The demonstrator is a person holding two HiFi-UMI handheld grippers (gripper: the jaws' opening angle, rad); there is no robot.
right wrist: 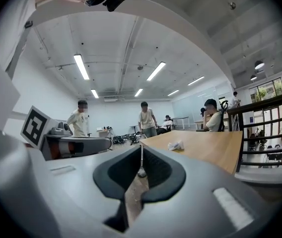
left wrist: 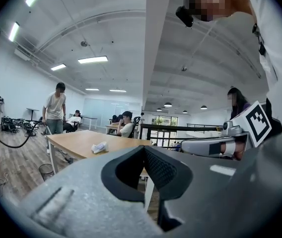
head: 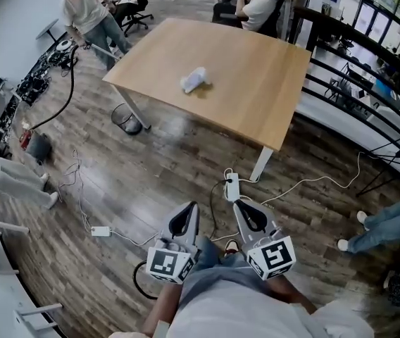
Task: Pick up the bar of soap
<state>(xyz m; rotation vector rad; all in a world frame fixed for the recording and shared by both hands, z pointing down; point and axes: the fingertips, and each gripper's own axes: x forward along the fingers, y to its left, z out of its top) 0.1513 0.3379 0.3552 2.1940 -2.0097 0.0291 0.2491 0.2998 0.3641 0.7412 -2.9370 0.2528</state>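
Well back from the near edge of the table (head: 270,97), over the wooden floor (head: 151,182), the left gripper (head: 191,208) and the right gripper (head: 239,206) each have their jaws drawn together at the tips with nothing between them. The bar of soap (head: 194,80), a pale wrapped lump, lies near the table's middle, well apart from both grippers and ahead of them, its long axis slanting from the table's near-left toward its far-right. The left gripper looks slightly nearer and more squarely in line, so the reach likely suits it.
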